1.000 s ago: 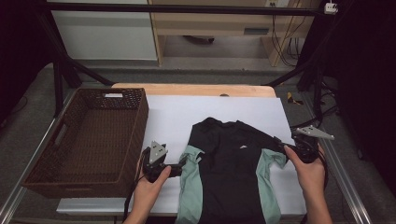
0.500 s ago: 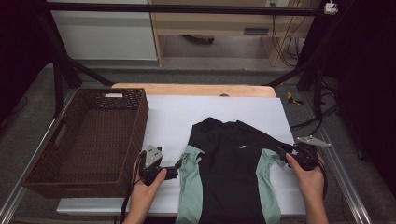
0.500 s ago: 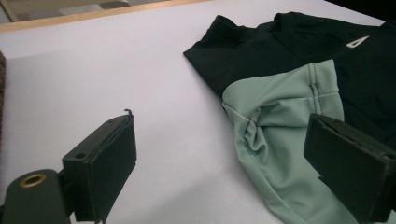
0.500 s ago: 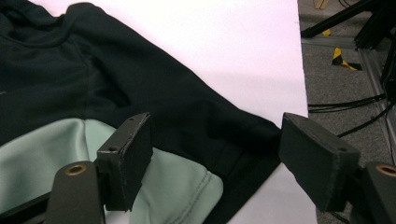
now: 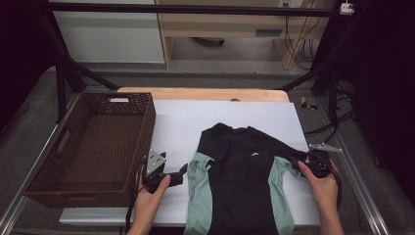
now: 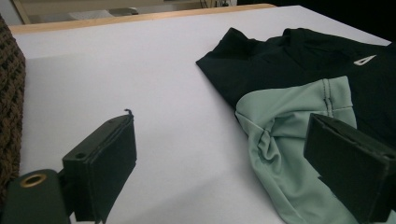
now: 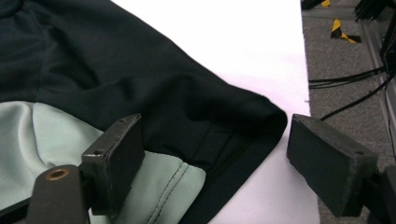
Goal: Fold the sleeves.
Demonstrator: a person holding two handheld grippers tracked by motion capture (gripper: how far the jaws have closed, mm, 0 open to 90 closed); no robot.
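Observation:
A black shirt (image 5: 240, 176) with mint-green sleeves lies flat on the white table cover, its hem hanging over the near edge. My left gripper (image 5: 183, 171) rests beside the shirt's left green sleeve (image 6: 280, 126). Its jaws (image 6: 224, 156) stand open, one over bare cover and the other over the sleeve's edge, and nothing is pinched. My right gripper (image 5: 295, 164) sits at the shirt's right sleeve. Its jaws (image 7: 210, 158) have just been opening, and the folded black sleeve end (image 7: 233, 126) lies between them without being pressed.
A dark wicker basket (image 5: 127, 100) stands on the left of the table, close to my left hand. White cover (image 5: 195, 122) stretches beyond the shirt to the wooden far edge. Cables (image 7: 345, 81) trail on the floor off the right edge.
My right hand has sunk toward the table and come nearer the front edge, ending at the shirt's right sleeve. The left hand has stayed in place.

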